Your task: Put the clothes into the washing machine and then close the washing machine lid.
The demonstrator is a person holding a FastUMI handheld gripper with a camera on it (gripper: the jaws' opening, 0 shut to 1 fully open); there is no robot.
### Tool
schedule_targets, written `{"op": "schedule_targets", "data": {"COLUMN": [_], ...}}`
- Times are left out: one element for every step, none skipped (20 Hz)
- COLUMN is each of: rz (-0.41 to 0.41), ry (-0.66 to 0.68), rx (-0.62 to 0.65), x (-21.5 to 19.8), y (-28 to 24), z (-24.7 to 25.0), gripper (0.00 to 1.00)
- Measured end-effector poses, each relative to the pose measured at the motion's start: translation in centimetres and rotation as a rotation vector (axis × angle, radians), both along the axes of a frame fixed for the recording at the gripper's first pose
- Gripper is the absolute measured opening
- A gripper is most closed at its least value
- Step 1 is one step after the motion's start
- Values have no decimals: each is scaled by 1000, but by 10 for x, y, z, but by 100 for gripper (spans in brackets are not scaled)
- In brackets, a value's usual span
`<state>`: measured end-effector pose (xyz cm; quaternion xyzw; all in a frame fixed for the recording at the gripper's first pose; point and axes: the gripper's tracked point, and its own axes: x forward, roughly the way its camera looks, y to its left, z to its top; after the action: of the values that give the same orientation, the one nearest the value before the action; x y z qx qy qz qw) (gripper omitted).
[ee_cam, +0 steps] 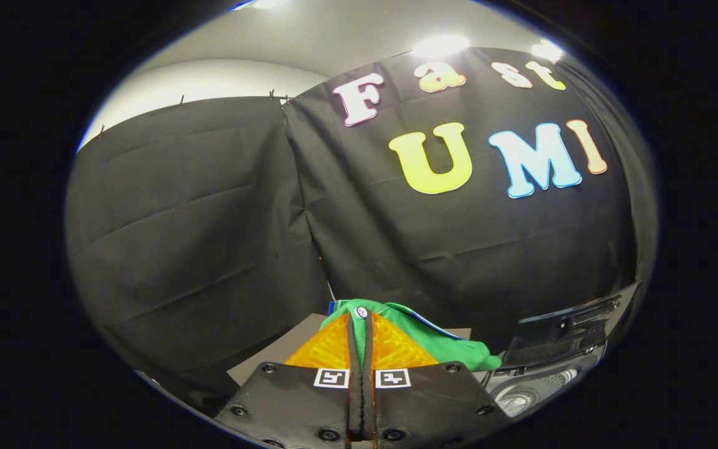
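Jaws pinch green garment (424, 340), cloth draping beyond.

Gripper (359, 324) raised, fingers seemingly pinched nearly together.

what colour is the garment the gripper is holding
Green, with a blue-and-white trim edge, on the garment pinched in the gripper; gripper view.

Matt cloth garment (434, 340) (green); glossy plastic washer lid (571, 324).
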<state>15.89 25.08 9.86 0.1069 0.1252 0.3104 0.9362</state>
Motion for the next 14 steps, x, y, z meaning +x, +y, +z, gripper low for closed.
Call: {"op": "schedule_targets", "data": {"rz": [-6, -14, -22, -31, -38, -45, -55, -65, -73, -83, -92, -101, -111, -123], "ry": [-1, -4, -7, -9, -10, -10, -9, -8, -7, -9, -9, -9, -6, -3], "rx": [0, 2, 0, -2, 1, 6, 9, 10, 7, 5, 1, 0, -2, -1], "x": [1, 2, 4, 6, 8, 8, 11, 12, 14, 15, 16, 18, 19, 22], "y": [-8, -15, -23, -32, -39, -46, -55, -63, -71, -80, -88, -97, -106, -114], "z": [1, 2, 3, 3, 3, 3, 3, 2, 1, -1, -2, -4, -6, -9], "gripper": [2, 1, 1, 1, 1, 1, 1, 1, 1, 1, 1, 1, 1, 1]}}
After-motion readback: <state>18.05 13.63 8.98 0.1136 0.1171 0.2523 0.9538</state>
